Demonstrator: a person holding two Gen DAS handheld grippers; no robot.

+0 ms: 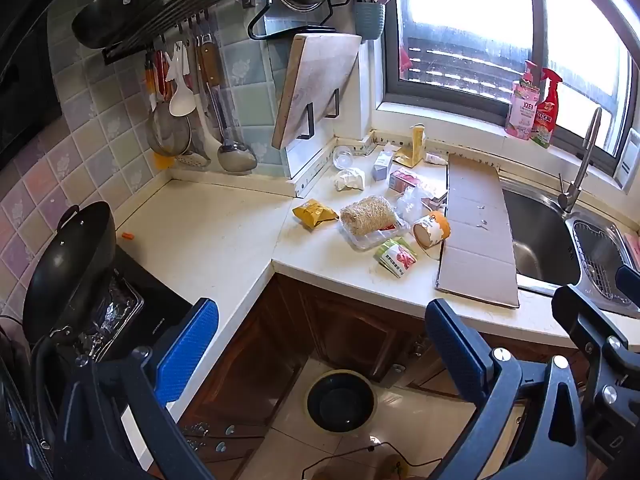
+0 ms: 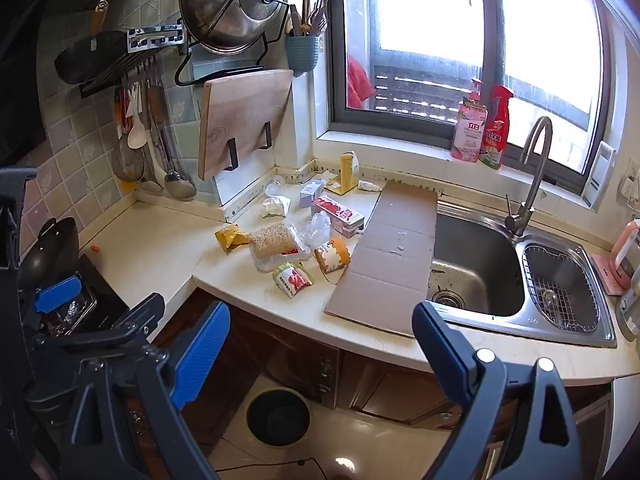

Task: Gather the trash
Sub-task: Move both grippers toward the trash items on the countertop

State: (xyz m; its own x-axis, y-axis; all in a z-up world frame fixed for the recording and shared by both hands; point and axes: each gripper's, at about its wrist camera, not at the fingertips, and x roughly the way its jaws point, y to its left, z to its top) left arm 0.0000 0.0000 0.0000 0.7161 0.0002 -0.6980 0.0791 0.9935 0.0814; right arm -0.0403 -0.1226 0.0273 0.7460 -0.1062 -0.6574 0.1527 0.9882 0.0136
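Observation:
Trash lies scattered on the white counter [image 1: 208, 240]: a yellow snack bag [image 1: 314, 213], a clear pack of noodles [image 1: 368, 218], a green-and-red pouch [image 1: 396, 258], an orange paper cup [image 1: 432, 230] on its side, crumpled tissue [image 1: 350, 179], small cartons and a flat cardboard sheet [image 1: 478, 232]. The same pile shows in the right wrist view around the noodle pack [image 2: 274, 244] and cardboard sheet [image 2: 392, 256]. A black bin [image 1: 340, 402] [image 2: 278, 416] stands on the floor below. My left gripper [image 1: 320, 344] and right gripper [image 2: 320, 344] both hang open and empty, short of the counter edge.
A black wok [image 1: 68, 268] sits on the stove at the left. A steel sink [image 2: 476, 268] with a tall tap [image 2: 528, 176] lies right of the cardboard. A cutting board [image 1: 314, 88], hanging utensils and pots line the tiled wall. Two spray bottles [image 2: 480, 128] stand on the windowsill.

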